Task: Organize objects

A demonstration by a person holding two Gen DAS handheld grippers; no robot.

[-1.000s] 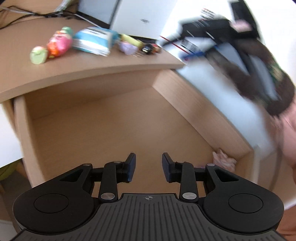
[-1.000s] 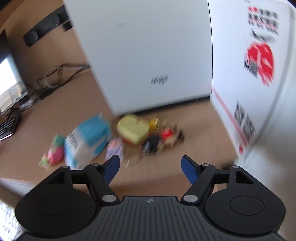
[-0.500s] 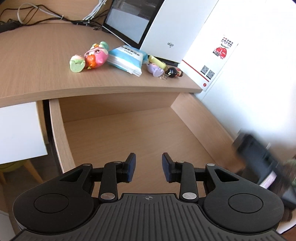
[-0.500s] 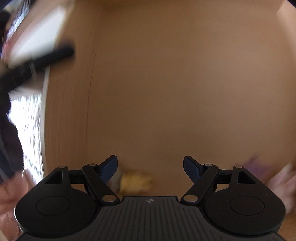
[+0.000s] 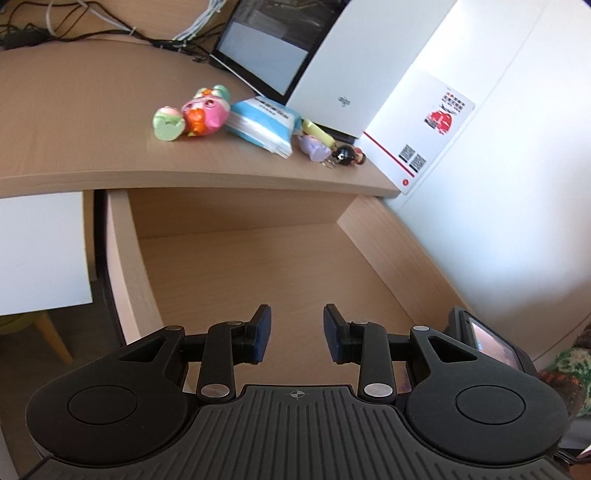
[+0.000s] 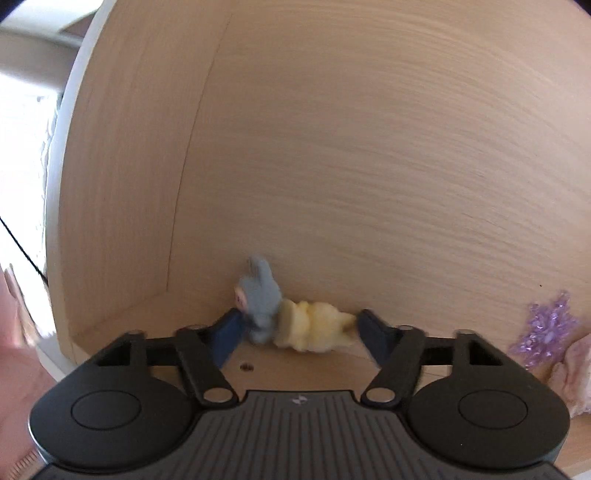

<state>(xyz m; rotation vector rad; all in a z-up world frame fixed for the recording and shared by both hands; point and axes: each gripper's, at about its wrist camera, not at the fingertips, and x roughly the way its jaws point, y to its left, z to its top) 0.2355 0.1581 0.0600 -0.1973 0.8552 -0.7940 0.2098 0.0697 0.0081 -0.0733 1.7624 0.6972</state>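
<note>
In the left wrist view an open wooden drawer (image 5: 122, 243) sits under a curved desk top (image 5: 74, 147). On the desk lie a green and pink toy (image 5: 192, 114), a blue tissue pack (image 5: 262, 123), a purple and yellow trinket (image 5: 314, 142) and a small black and red figure (image 5: 349, 157). My left gripper (image 5: 297, 338) is open and empty above the drawer. In the right wrist view my right gripper (image 6: 297, 330) is open inside the drawer, its fingers on either side of a grey plush (image 6: 258, 295) and a yellow plush (image 6: 314, 326) on the drawer floor.
A white computer case (image 5: 343, 70) and a monitor (image 5: 269, 48) stand at the back of the desk with cables (image 5: 74, 26). A purple crystal ornament (image 6: 546, 325) and a pale pink thing (image 6: 576, 373) lie in the drawer at right. A white wall (image 5: 517, 184) is right.
The right gripper swung from facing the desk top down into the drawer, and the grey and yellow plush now sit between its fingers. The left gripper's view tilted up slightly.
</note>
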